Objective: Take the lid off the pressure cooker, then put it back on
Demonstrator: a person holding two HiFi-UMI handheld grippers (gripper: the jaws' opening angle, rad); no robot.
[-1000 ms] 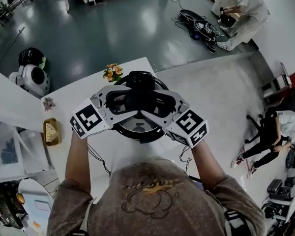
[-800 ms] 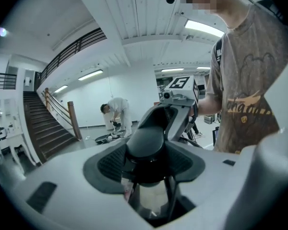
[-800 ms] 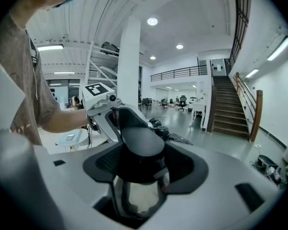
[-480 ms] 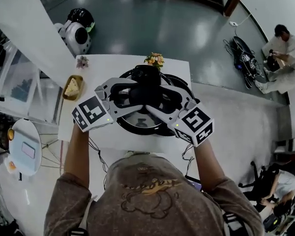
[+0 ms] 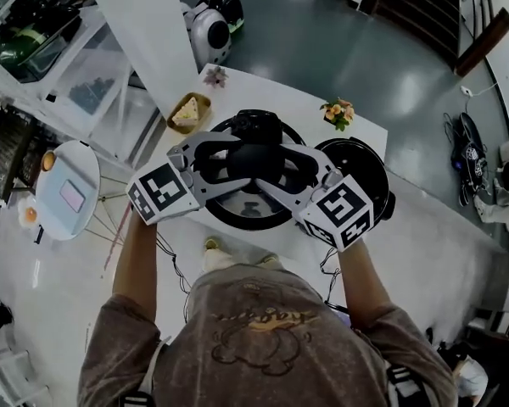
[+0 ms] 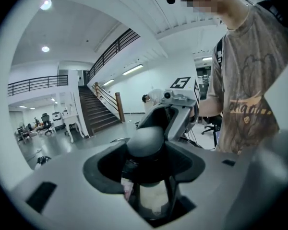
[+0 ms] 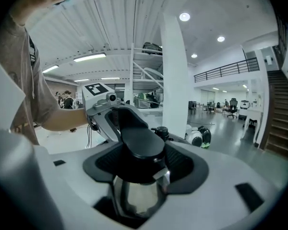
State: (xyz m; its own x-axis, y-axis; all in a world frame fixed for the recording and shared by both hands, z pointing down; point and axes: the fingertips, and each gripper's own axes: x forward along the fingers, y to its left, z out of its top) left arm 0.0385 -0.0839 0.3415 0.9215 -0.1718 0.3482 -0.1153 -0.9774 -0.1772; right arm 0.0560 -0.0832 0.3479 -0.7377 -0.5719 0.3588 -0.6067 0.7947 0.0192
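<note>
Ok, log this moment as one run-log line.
phase: lid off | left tool: shut on lid | right tool: shut on lid | lid: held beside pot | pot: open

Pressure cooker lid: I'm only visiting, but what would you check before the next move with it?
1. Left gripper shut on the lid handle: ok.
2. Right gripper shut on the same handle: ok.
3. Lid off and beside the pot: ok.
4. Pot upright on the table, mouth open: ok.
5. Lid held level: cannot tell.
6. Flowers clear of the pot: cannot tell.
</note>
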